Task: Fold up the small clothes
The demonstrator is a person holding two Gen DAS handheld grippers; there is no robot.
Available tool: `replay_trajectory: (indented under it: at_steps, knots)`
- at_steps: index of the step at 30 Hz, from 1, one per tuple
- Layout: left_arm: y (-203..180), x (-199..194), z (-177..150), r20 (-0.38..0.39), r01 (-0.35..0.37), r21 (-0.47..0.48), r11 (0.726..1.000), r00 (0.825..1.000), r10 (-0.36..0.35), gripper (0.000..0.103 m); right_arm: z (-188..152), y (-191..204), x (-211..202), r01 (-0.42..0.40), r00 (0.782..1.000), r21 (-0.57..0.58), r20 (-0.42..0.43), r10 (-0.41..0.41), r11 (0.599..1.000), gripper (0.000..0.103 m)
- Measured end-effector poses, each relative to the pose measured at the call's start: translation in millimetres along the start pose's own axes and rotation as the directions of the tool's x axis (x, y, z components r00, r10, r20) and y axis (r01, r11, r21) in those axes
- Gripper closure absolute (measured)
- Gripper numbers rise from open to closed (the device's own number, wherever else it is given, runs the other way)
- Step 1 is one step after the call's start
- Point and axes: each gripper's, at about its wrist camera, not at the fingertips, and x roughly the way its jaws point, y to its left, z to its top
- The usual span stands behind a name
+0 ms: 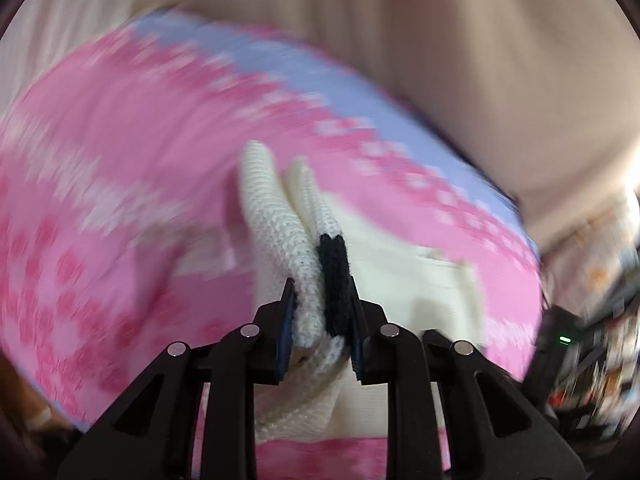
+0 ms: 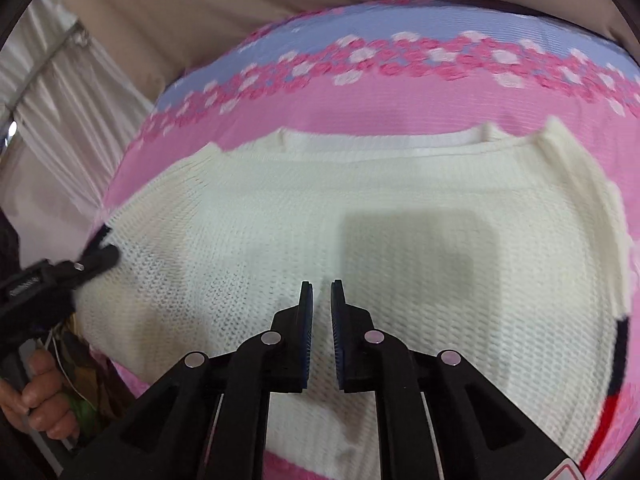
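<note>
A cream knitted sweater point(image 2: 320, 208) with black trim lies spread on a pink flowered cover point(image 2: 360, 92). My left gripper point(image 1: 322, 292) is shut on a bunched edge of the sweater point(image 1: 280, 216), with the black trim point(image 1: 334, 280) between its pads; this view is blurred. The left gripper also shows in the right wrist view point(image 2: 100, 252), at the sweater's left edge. My right gripper point(image 2: 321, 288) hovers over the middle of the sweater, its jaws a narrow gap apart with nothing between them.
The cover has a lilac band point(image 2: 320, 36) with pink and white flowers along its far side. Beige wall point(image 2: 200, 8) and pale curtains point(image 2: 60, 92) stand behind. Cluttered items point(image 1: 592, 320) lie at the right of the left wrist view.
</note>
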Motion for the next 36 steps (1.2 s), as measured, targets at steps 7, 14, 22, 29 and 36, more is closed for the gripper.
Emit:
replay_trajectory:
  at_steps: [7, 14, 22, 29, 36]
  knots:
    - [-150.5, 37.0, -31.9, -0.138, 0.156, 0.324, 0.933, 0.984, -0.116, 0.081, -18.8, -80.7, -71.0, 0.058, 0.987, 0.178, 0.137, -0.083, 0.982, 0.089]
    - [-181.8, 117.2, -105.3, -0.363, 0.149, 0.424, 0.893, 0.932, 0.016, 0.063, -50.5, -156.3, -113.9, 0.117, 0.966, 0.343, 0.179, -0.187, 0.932, 0.086]
    - [-114.8, 61.9, -104.3, -0.284, 0.062, 0.461, 0.885, 0.955, 0.081, 0.016, -56.2, -131.8, -124.2, -0.012, 0.978, 0.342, 0.198, -0.06, 0.94, 0.034]
    - [-69.3, 86.2, -128.4, -0.428, 0.028, 0.48, 0.877, 0.88, 0.206, 0.016, -29.1, -104.6, -47.1, -0.043, 0.999, 0.358, -0.009, 0.05, 0.933, 0.03]
    - [-63.7, 99.5, -135.7, -0.426, -0.005, 0.488, 0.873, 0.871, 0.243, 0.044, -4.0, -68.3, -53.2, -0.189, 0.982, 0.3, 0.04, 0.186, 0.935, 0.082]
